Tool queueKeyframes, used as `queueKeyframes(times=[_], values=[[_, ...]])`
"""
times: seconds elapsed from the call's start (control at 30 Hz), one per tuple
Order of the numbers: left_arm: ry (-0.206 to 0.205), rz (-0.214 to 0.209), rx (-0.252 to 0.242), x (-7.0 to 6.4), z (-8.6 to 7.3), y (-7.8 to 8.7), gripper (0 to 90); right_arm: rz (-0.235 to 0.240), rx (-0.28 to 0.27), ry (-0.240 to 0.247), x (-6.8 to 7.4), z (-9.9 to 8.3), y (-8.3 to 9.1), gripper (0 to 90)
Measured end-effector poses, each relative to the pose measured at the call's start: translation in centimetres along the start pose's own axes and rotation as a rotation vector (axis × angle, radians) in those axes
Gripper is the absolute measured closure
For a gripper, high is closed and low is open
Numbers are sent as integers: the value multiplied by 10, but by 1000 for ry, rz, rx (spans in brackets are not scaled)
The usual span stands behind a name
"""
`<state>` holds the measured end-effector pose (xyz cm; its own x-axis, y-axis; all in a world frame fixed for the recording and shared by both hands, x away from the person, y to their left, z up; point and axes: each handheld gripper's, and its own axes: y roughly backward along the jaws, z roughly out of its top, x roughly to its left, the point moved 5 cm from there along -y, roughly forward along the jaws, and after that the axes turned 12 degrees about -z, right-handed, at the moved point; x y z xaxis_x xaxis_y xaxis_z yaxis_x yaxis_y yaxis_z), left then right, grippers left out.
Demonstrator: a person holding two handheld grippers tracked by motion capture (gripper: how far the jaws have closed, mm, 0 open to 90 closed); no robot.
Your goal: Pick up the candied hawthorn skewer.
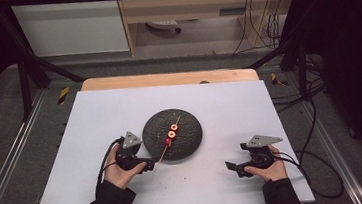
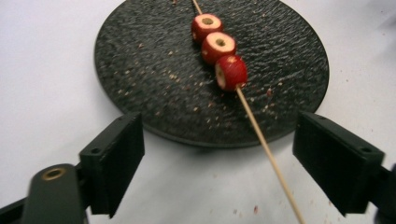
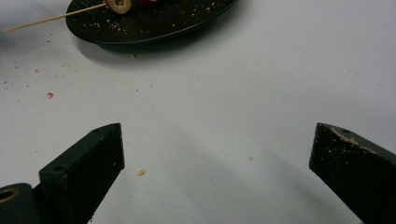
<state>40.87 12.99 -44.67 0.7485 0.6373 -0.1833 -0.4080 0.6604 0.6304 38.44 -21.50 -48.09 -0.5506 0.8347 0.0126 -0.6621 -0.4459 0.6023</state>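
- Lying across the black plate (image 2: 154, 70) near the table's (image 1: 98, 155) middle, the skewer (image 2: 266, 147) carries three red fruit pieces (image 2: 218, 45); its bare end overhangs the near rim.
- Left gripper (image 2: 219, 163), jaws released, straddles that end: close squarely, low on the stick.
- Right gripper (image 3: 217, 172) waits open near the table's front right edge.

1. In the high view we see the white table (image 1: 122, 138) evenly and brightly lit from above, while the surroundings fall into near-black.
2. In the gripper views the black plate (image 2: 154, 70) casts a soft shadow toward the camera.
3. The near jaws look softly blurred; the images are grainy.
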Motion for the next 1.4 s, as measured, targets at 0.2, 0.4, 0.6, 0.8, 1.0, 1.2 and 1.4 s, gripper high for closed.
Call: queueKeyframes(times=[0.2, 0.4, 0.6, 0.8, 1.0, 1.2, 1.4], values=[[4, 19, 32, -6, 8, -18, 293, 1, 0, 0, 0, 0, 0, 43], [-2, 48, 74, -8, 11, -33, 441, 2, 0, -5, 0, 0, 1, 42], [0, 65, 91, -10, 11, -41, 595, 2, -5, -2, 0, 1, 1, 43], [12, 78, 87, -12, 10, -44, 722, 2, -6, -3, 0, 1, 1, 43], [13, 82, 95, -15, 8, -48, 791, 1, -5, 0, 0, 1, 1, 43], [8, 96, 91, -17, 7, -49, 851, 1, -2, 0, 0, 0, 1, 43], [17, 103, 70, -17, 5, -49, 881, 1, 0, 0, 0, 0, 1, 43]])
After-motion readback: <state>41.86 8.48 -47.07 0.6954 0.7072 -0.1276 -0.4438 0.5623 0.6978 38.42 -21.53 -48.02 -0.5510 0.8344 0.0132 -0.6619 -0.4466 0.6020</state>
